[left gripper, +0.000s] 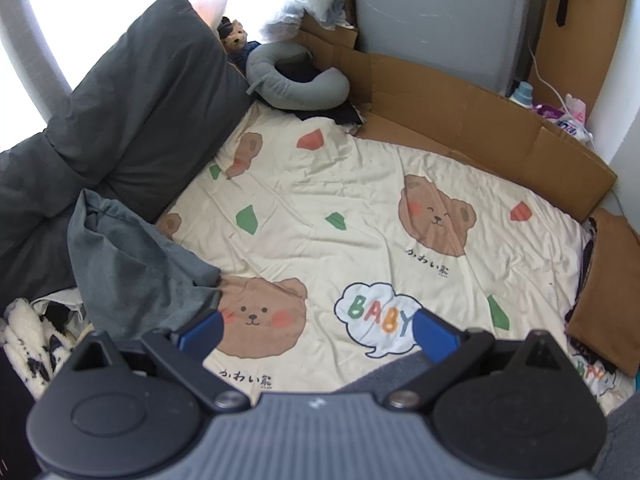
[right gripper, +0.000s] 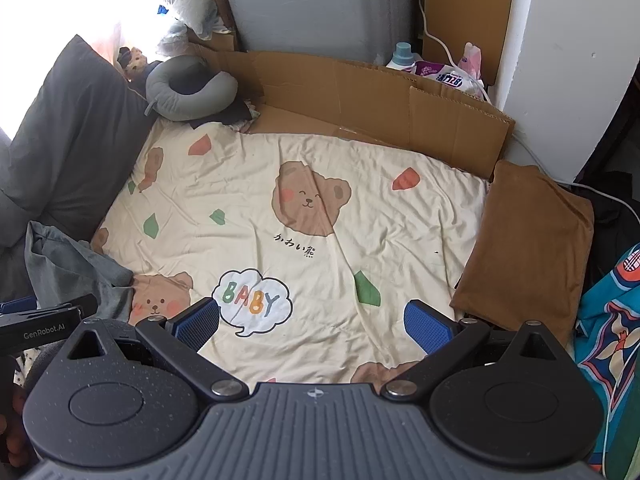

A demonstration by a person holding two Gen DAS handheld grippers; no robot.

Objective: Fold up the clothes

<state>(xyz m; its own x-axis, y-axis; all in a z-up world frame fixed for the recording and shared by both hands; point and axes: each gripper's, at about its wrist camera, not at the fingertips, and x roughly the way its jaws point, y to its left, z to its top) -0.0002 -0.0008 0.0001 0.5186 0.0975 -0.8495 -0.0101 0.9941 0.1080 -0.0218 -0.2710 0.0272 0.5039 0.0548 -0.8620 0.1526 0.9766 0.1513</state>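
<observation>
A: Well, take the left wrist view. What lies where?

B: The left hand-held gripper (left gripper: 318, 330) hovers over the bed (left gripper: 360, 216) with its jaws spread wide and nothing between them. A crumpled grey-blue garment (left gripper: 136, 264) sits heaped at the bed's left edge, just beside the left finger. A brown folded garment (left gripper: 604, 296) lies at the right edge.

A: And the right wrist view?

B: The right hand-held gripper (right gripper: 312, 326) is likewise released and empty above the bear-print sheet. The brown folded piece (right gripper: 528, 248) lies flat and squared; the grey-blue one (right gripper: 76, 272) is rumpled at the left.

A: Which step, then?

B: I judge one piece lies folded and the grey heap wants folding. That calls for pinching an edge and spreading it flat on the bare sheet.

A: Any containers?

B: Only flattened cardboard (right gripper: 360, 92) along the wall, holding nothing that I can make out.
</observation>
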